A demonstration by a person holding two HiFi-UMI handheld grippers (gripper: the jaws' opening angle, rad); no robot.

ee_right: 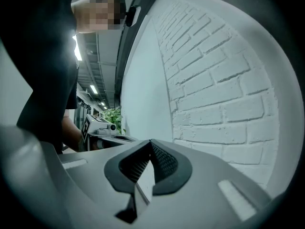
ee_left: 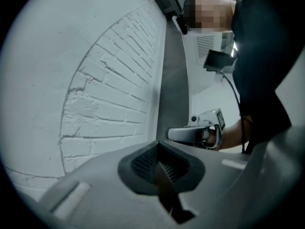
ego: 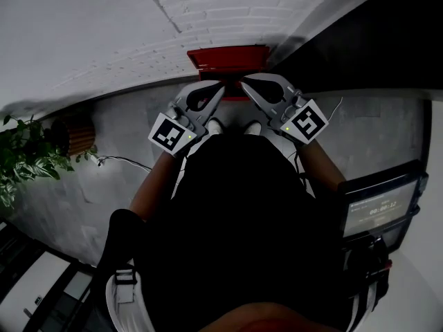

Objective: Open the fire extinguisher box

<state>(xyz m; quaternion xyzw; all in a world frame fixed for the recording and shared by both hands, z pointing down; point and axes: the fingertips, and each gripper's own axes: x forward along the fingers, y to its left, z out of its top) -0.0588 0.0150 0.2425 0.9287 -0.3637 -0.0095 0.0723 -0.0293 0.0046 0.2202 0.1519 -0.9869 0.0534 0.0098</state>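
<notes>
Where the red rectangular fire extinguisher box point(ego: 228, 59) stands against the white brick wall point(ego: 208, 12), the grey left hand-held gripper point(ego: 220, 87) and grey right hand-held gripper point(ego: 243, 83) hover just short of it. Both have jaws closed and empty, likely lined up for its lid. Lid state unclear.

Box point(ego: 228, 59) is painted red, brick wall point(ego: 90, 26) white; left tool point(ego: 220, 87) and right tool point(ego: 243, 83) are marked with black-and-white squares.

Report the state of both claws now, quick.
Left claw: shut, with nothing between its jaws.
Right claw: shut, with nothing between its jaws.
</notes>
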